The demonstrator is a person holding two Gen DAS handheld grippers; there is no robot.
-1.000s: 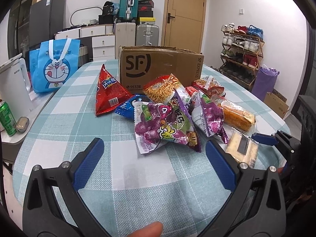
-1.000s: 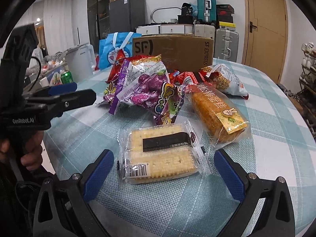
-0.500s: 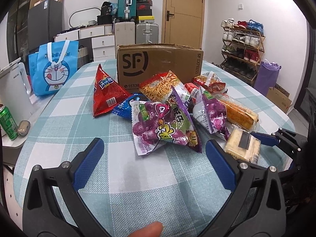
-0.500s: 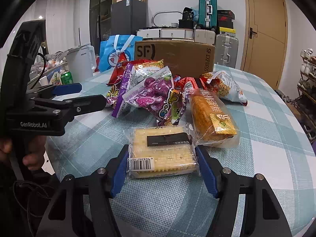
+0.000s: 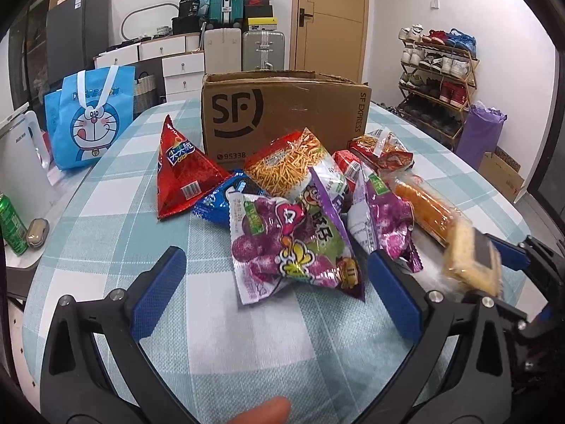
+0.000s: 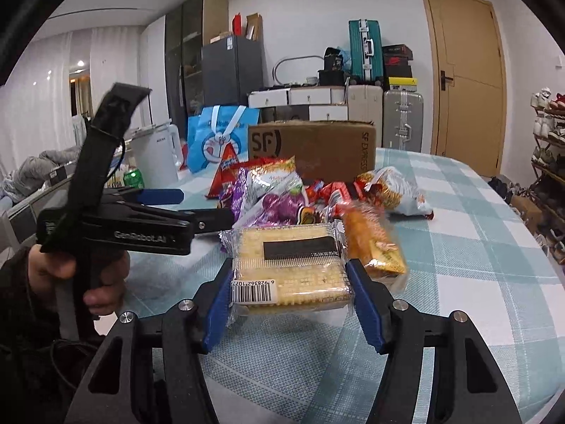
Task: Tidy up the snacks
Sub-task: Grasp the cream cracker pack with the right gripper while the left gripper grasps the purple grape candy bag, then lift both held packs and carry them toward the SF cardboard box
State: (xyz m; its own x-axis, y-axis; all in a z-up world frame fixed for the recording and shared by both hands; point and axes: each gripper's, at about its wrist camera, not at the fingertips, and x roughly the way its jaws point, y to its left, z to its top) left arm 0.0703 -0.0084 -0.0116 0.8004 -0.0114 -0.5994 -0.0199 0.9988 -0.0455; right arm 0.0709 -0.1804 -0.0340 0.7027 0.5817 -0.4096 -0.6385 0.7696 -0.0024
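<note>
Snacks (image 5: 293,212) are heaped near one cardboard box (image 5: 282,113) printed "SF EXPRESS" on a checked tablecloth (image 5: 106,190). One blue cartoon bag (image 5: 88,120) is seen far left. The left gripper (image 5: 272,289) is spread wide, holding nothing. At right, one cracker pack (image 6: 293,265) is clamped off the table by the right gripper (image 6: 289,304), whose jaws have just closed; its barcode is seen only in the right view.

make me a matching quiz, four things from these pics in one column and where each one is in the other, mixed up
Things:
1. clear-wrapped pale cracker pack
2. brown cardboard SF box
3. red triangular foil snack bag
4. blue cartoon-cat tote bag

Places:
A. behind the snack pile
B. left edge of the pile
C. between the right tool's pads
D. off the table's far left side

Pairs: 1-C, 2-A, 3-B, 4-D
</note>
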